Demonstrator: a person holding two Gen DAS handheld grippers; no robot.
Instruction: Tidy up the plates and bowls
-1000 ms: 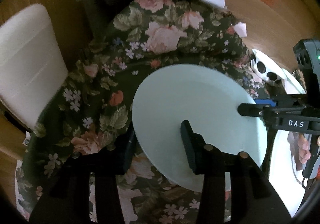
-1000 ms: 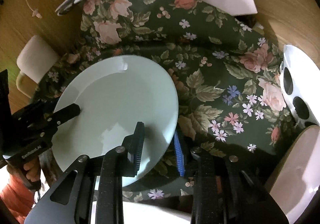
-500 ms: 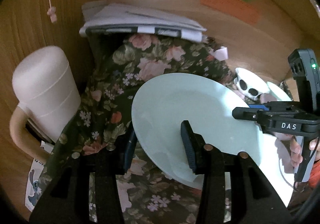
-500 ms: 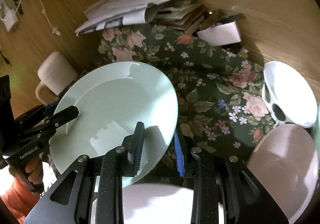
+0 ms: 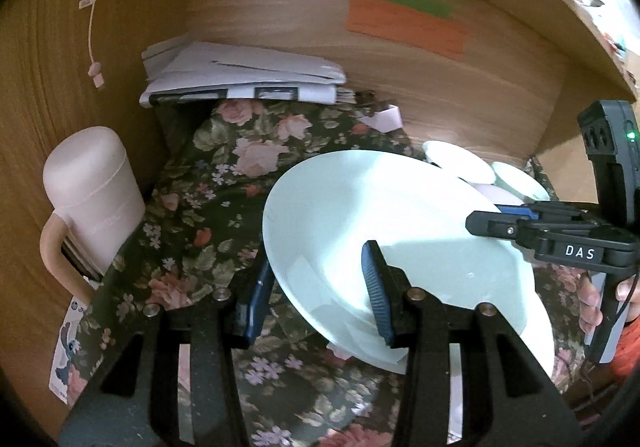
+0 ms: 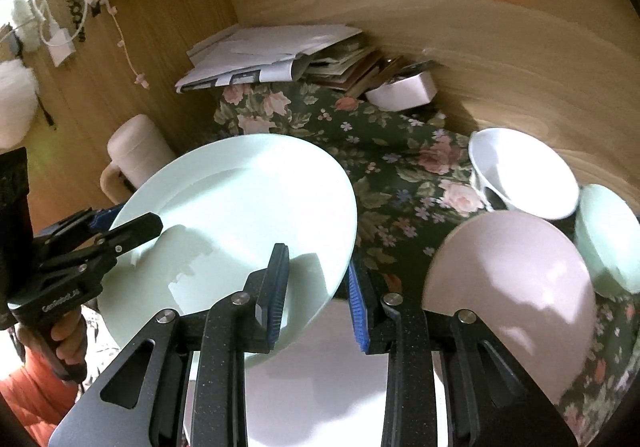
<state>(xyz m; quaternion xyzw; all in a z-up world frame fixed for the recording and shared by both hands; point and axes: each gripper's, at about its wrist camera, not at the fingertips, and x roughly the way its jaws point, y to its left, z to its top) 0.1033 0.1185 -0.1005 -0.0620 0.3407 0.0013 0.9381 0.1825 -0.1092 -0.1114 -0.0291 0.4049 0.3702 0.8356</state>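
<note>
A pale green plate [image 5: 384, 215] [image 6: 240, 207] is held in the air above the floral cloth, gripped on two sides. My left gripper [image 5: 316, 287] is shut on its left rim, and it also shows in the right wrist view [image 6: 128, 225]. My right gripper [image 6: 316, 283] is shut on its right rim and appears in the left wrist view [image 5: 500, 217]. Below lies a white plate [image 6: 320, 379]. A pink bowl [image 6: 516, 299], a white bowl [image 6: 524, 175] and a green bowl [image 6: 612, 235] sit to the right.
The floral cloth [image 5: 224, 183] covers a desk with wooden walls behind and at the left. A pink mug [image 5: 92, 191] stands at the left. A stack of papers [image 5: 240, 75] and a small white box [image 6: 404, 91] lie at the back.
The green plate has been lifted higher off the cloth by both grippers, and both views have tilted up, so the back wall and the bowls at the right now show.
</note>
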